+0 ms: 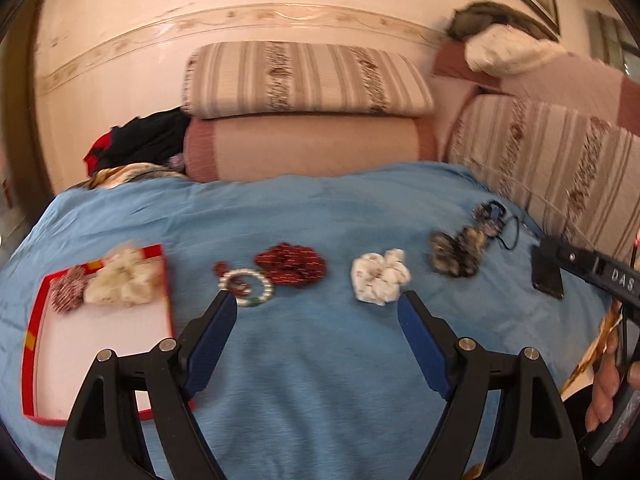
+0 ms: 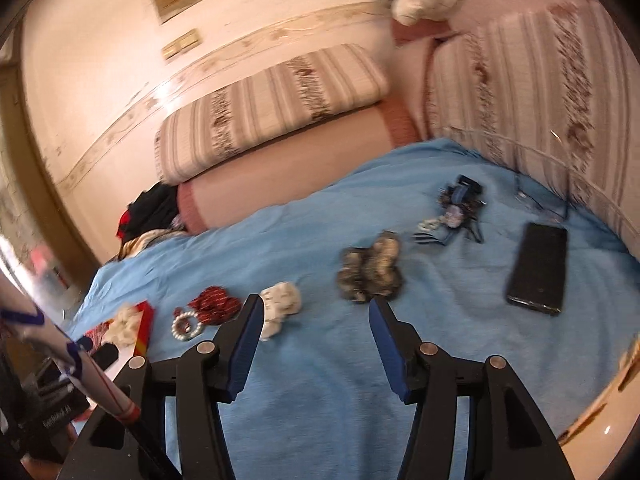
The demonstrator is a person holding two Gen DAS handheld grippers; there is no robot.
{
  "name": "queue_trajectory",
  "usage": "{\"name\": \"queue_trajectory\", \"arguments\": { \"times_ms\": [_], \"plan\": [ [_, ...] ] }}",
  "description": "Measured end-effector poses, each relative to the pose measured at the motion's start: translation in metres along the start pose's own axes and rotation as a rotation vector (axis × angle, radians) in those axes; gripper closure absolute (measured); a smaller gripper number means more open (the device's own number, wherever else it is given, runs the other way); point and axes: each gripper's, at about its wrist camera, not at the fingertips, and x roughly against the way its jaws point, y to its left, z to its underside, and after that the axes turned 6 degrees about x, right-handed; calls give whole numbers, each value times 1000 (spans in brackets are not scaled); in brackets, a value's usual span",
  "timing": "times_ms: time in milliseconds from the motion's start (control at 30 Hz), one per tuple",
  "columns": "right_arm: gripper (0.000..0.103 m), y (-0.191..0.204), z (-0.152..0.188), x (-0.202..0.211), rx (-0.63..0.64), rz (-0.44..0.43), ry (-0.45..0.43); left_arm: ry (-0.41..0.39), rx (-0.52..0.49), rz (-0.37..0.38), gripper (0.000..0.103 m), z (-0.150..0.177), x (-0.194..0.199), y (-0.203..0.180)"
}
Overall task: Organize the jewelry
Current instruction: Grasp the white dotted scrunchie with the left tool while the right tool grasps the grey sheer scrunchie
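On the blue bedspread [image 1: 320, 360] lie a pearl bracelet [image 1: 246, 286] with dark red beads, a red scrunchie [image 1: 292, 264], a white scrunchie [image 1: 380, 276], a grey-brown scrunchie [image 1: 456, 252] and a blue-dark hair piece [image 1: 490, 216]. A red-rimmed white tray [image 1: 36, 340] at left holds a cream scrunchie [image 1: 124, 280] and a red-white one [image 1: 68, 288]. My left gripper [image 1: 318, 300] is open and empty above the cloth, short of the bracelet and white scrunchie. My right gripper [image 2: 316, 304] is open and empty, between the white scrunchie [image 2: 280, 308] and the grey-brown one [image 2: 370, 270].
A black phone [image 2: 540, 268] lies at right on the bedspread, also in the left view [image 1: 546, 276]. Striped cushions [image 1: 304, 76] and a pink bolster [image 1: 308, 148] line the back and right. Dark clothes [image 1: 140, 144] are piled at back left.
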Motion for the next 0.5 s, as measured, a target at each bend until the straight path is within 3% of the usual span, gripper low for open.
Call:
{"name": "queue_trajectory", "arguments": {
  "times_ms": [333,500],
  "plan": [
    [44,-33,-12,-18,-66,34,14,44,-87,38,21,-12,-45,-45],
    [43,-42,-29,-56,-71,58,62,91,-150,61,21,-20,-92,-61]
  ]
}}
